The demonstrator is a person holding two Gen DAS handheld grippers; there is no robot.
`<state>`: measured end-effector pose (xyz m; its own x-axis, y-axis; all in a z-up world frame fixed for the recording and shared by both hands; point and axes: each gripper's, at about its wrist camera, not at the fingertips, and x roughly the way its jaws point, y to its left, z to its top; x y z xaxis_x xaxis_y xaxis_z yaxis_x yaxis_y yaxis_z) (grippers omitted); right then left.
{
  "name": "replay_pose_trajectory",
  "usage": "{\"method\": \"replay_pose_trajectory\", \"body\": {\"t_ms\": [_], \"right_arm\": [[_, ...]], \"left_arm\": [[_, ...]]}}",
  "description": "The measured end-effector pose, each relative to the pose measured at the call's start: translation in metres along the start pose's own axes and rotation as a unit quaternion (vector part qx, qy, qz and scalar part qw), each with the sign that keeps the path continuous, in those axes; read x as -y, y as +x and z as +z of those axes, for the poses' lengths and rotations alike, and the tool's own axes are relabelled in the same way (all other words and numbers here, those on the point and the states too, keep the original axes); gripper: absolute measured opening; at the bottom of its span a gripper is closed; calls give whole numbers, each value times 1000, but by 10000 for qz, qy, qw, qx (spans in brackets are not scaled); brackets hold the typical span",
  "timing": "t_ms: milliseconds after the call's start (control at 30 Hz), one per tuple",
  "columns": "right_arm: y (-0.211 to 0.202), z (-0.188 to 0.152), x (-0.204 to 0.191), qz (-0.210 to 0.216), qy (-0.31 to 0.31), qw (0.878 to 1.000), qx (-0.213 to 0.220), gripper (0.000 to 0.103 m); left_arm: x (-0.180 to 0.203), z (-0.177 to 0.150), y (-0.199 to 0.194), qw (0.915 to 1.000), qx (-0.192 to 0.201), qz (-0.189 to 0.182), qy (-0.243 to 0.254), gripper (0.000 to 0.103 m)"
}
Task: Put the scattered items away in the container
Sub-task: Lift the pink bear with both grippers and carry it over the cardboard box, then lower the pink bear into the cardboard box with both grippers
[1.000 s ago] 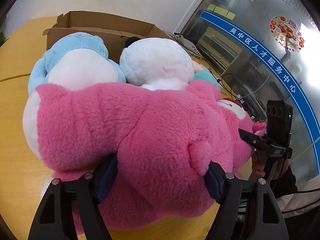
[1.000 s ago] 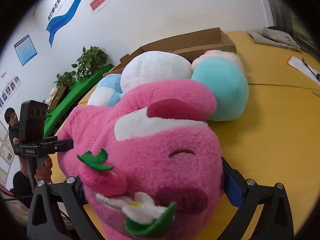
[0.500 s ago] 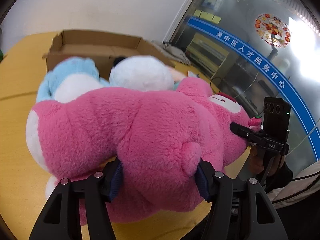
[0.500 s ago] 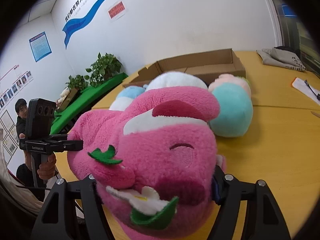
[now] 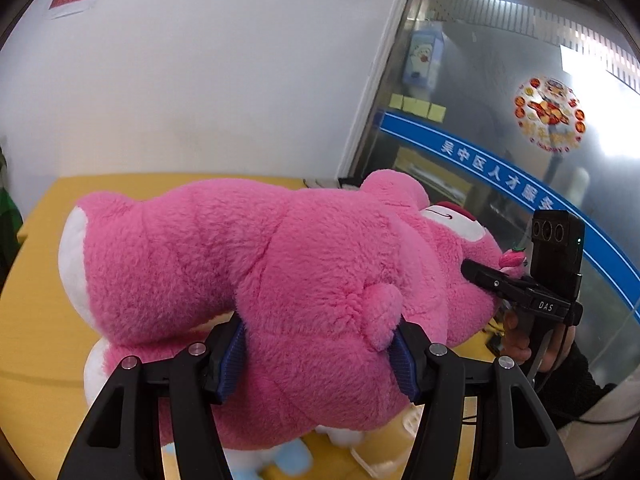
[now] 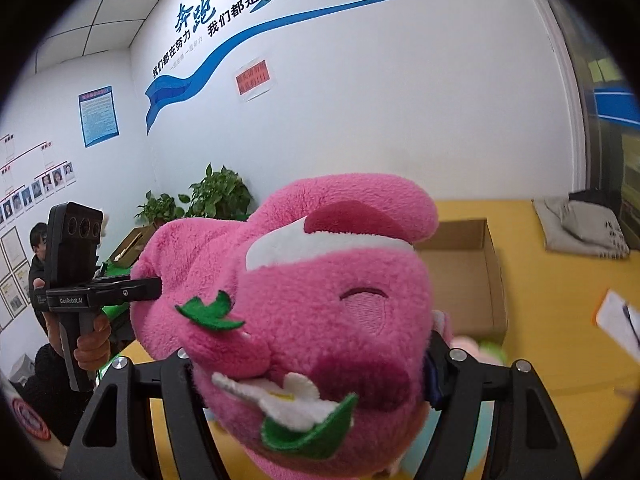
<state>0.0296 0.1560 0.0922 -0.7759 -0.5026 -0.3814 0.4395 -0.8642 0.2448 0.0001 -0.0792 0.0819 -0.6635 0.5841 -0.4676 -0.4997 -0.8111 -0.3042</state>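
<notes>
Two grippers held the same big pink plush bear at this moment, one at each end. The left gripper had its jaws closed on the bear's body near the small tail, and the blue pads pressed deep into the fur. The right gripper had its jaws closed on the bear's head, at the muzzle, just under the white flower.

Compared with one second before, the bear had gone up. Earlier it lay on the yellow surface, against the blue and white plush toys, and the open cardboard box stood behind them. Now the bear hung in the air. In the left view the wall filled the upper half, and only bits of the other toys showed at 6 o'clock, below the bear. In the right view the box was at 3 o'clock from the bear's head, lower than the bear, and what showed of its inside looked empty. Both pairs of jaws were also narrower than a second before, so the grip had become firm.

For the task, I judged this meant that the lift was done and the carry to the box could begin. The bear was not yet over the box.
</notes>
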Motion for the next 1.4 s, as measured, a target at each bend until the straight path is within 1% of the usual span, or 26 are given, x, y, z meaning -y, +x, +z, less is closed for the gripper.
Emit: {"method": "replay_pose_trajectory", "body": {"t_ms": [100,167,233,333,433,533,567,600,633,667,700,800,900,1000,1067,1100,1133,1233,1267,1300,1333,1367,1400], "right_arm": [[33,43,20,-12,-42,10000,-9,72],[59,70,37,-25,-35,10000,-48,72],[91,92,60,-56,68,9998,-205,72],[141,105,96,-135,311,9980,-539,72],[200,98,138,-292,607,9925,-1020,72],[254,77,177,-570,807,9828,-1562,72],[266,68,186,-671,849,9793,-1709,72],[278,59,196,-793,890,9754,-1854,72],[289,50,206,-933,935,9704,-2022,72],[296,41,214,-994,1026,9663,-2139,72],[300,34,222,-1004,1148,9641,-2174,72],[299,26,238,-897,1373,9659,-2004,75],[297,31,234,-955,1164,9720,-1803,76],[305,42,229,-1000,888,9774,-1636,77],[312,43,233,-1133,837,9769,-1609,80],[312,43,235,-1254,824,9752,-1626,85],[310,43,236,-1366,807,9740,-1619,87],[279,50,233,-1349,792,9774,-1421,87],[262,54,229,-1397,738,9786,-1316,87],[243,59,225,-1353,691,9808,-1222,87],[225,61,219,-1155,668,9840,-1182,88],[207,61,212,-838,666,9865,-1240,89],[193,57,206,-584,671,9865,-1372,90]], "left_arm": [[-27,43,33,9999,52,88,-55,65],[-49,70,63,9998,-33,123,-165,65],[-71,88,94,9993,-174,163,-272,65],[-112,102,155,9961,-561,218,-653,65],[-151,99,224,9880,-1097,272,-1056,63],[-184,86,293,9749,-1720,329,-1373,52],[-191,79,313,9705,-1907,340,-1433,45],[-196,70,330,9672,-2043,330,-1470,43],[-197,64,338,9671,-2057,303,-1463,43],[-198,64,344,9689,-1991,296,-1441,43],[-199,65,346,9703,-1910,300,-1451,45],[-199,63,344,9715,-1860,392,-1415,50],[-195,64,339,9723,-1842,579,-1318,52],[-193,66,336,9702,-1820,760,-1410,53],[-190,68,335,9698,-1856,797,-1370,57],[-186,70,334,9701,-1882,800,-1307,58],[-181,71,329,9706,-1903,821,-1225,58],[-164,73,303,9732,-1881,973,-894,58],[-158,71,287,9739,-1876,1026,-758,58],[-154,68,272,9736,-1897,1105,-630,58],[-151,63,260,9724,-1929,1184,-559,59],[-152,55,244,9705,-1982,1263,-535,62],[-154,47,233,9684,-2041,1312,-578,63]]}}
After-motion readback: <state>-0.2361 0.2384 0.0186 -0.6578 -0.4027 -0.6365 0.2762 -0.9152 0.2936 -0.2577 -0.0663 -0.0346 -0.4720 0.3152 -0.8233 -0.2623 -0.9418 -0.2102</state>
